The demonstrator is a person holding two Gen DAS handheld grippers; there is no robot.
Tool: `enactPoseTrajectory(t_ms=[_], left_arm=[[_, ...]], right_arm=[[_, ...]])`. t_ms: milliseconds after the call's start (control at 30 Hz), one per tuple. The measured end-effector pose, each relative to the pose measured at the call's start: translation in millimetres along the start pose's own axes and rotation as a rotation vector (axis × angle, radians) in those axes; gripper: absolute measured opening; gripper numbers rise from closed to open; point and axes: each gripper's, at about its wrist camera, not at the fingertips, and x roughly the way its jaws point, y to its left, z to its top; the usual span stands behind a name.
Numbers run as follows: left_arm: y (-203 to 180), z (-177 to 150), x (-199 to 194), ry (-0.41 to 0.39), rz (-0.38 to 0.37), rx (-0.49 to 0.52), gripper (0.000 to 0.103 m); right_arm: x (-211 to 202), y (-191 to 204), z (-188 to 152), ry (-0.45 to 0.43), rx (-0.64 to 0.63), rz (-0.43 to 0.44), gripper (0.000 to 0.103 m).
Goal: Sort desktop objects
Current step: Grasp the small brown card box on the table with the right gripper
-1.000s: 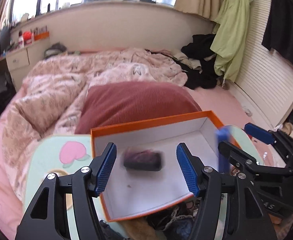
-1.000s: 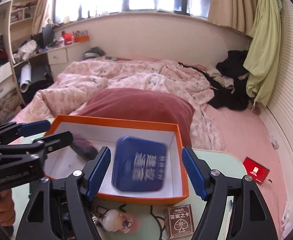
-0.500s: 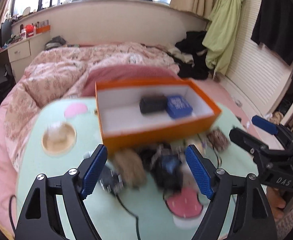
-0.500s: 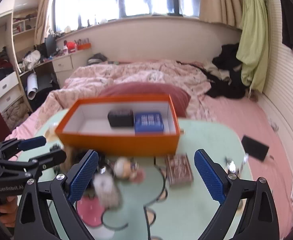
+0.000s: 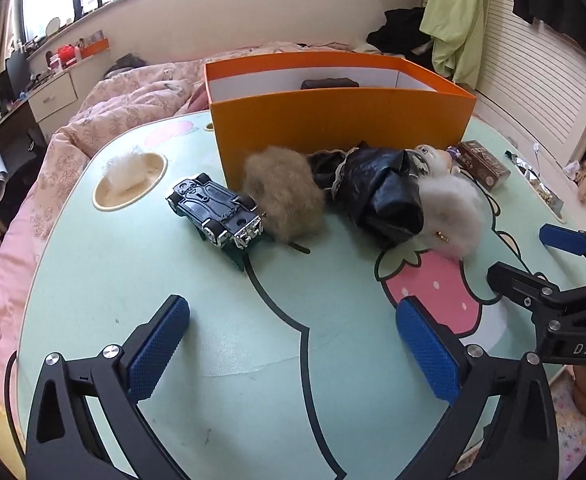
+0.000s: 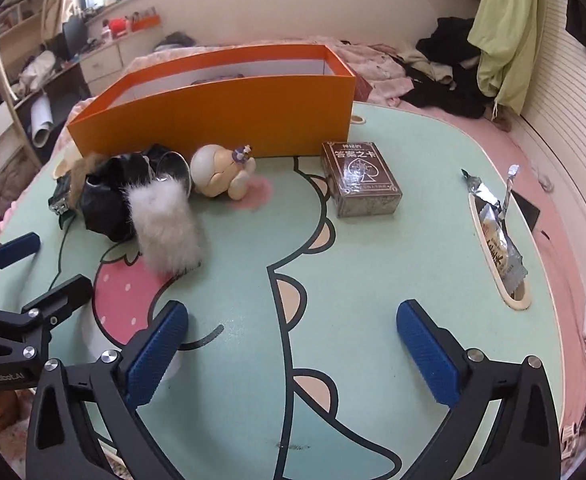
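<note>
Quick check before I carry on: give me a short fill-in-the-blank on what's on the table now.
1. The toy car lies with its ____ facing up.
2. The card box sits on the table, outside the ____ box.
3. The white furry piece lies beside a crumpled ____ bag.
4. Neither the left gripper nor the right gripper holds ____.

Missing: underside; orange; black; anything

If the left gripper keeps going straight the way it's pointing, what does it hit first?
Most likely bare table. The left gripper is empty, jaws opening, aimed steeply down short of the toy car and brown fur ball; depth uncertain.
</note>
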Motion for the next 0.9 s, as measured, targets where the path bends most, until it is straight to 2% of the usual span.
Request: enactPoseTrajectory(t_ms=[367,500,600,733,767,900], left_arm=[[4,2,-1,-0.003,-0.002,-0.001,0.103],[2,2,-5,-0.003,-0.003,-0.001,0.103],[2,3,-9,-0.003,-0.006,-0.002,0.103],[2,3,-10,-0.003,-0.006,-0.002,0.103],[3,3,-9,-0.003,-0.006,-0.002,0.103],[2,3,-10,-0.003,-0.007,-0.002,0.103]], right_arm=[[3,-1,3,-0.01,-0.004,0.0,0.103],[5,-6,7,-0.021,-0.018,0.043,0.103],[6,-17,22,-0.034,0.005,0.085,0.103],[14,-29,55,-0.037,0.001,0.025,0.102],[18,-32,62,-0.021,0.001,0.012,0.101],[45,-44,86,0.046,0.018,0.019,0.077]])
